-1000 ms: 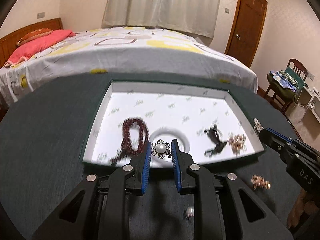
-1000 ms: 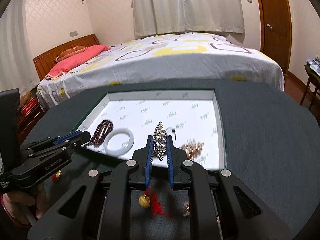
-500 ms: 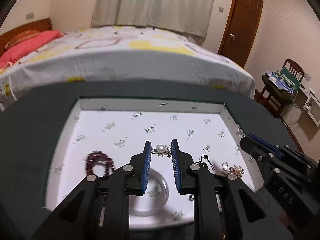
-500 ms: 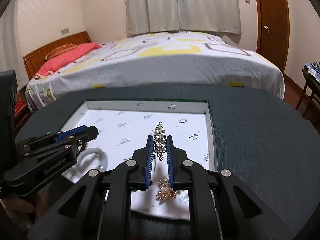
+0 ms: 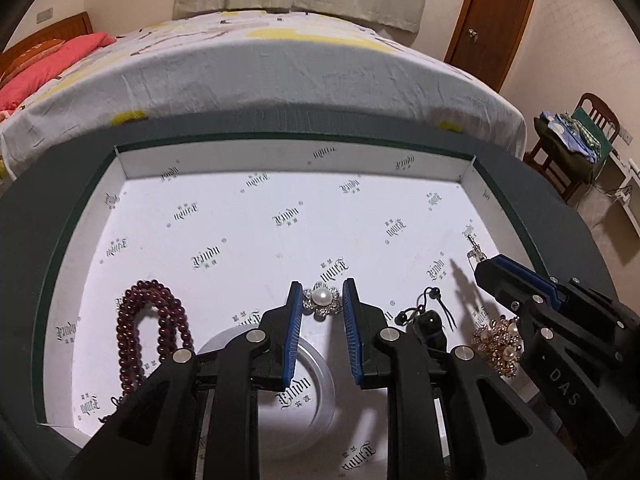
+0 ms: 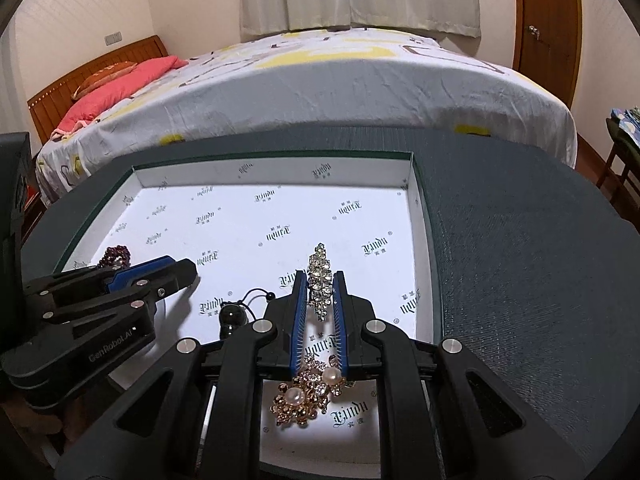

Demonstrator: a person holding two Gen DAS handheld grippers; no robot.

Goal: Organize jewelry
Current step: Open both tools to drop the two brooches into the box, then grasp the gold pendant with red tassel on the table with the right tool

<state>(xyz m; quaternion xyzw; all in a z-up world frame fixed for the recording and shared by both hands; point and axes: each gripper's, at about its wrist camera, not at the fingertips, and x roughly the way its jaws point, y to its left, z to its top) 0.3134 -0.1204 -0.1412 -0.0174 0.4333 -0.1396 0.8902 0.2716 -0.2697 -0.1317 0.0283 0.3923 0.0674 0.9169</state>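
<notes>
Glossy pearl brooch (image 5: 322, 300), matt printed paper tray lining (image 5: 280, 216)

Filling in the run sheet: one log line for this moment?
left gripper: shut on pearl brooch | right gripper: shut on rhinestone clip | both above white tray

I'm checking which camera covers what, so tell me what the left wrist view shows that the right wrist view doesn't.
Only the left wrist view: the pearl flower brooch in the left gripper, and the white bangle. Only the right wrist view: the full rhinestone clip in the right gripper. Both: the white tray, red bead bracelet, black pendant and gold pearl brooch.
</notes>
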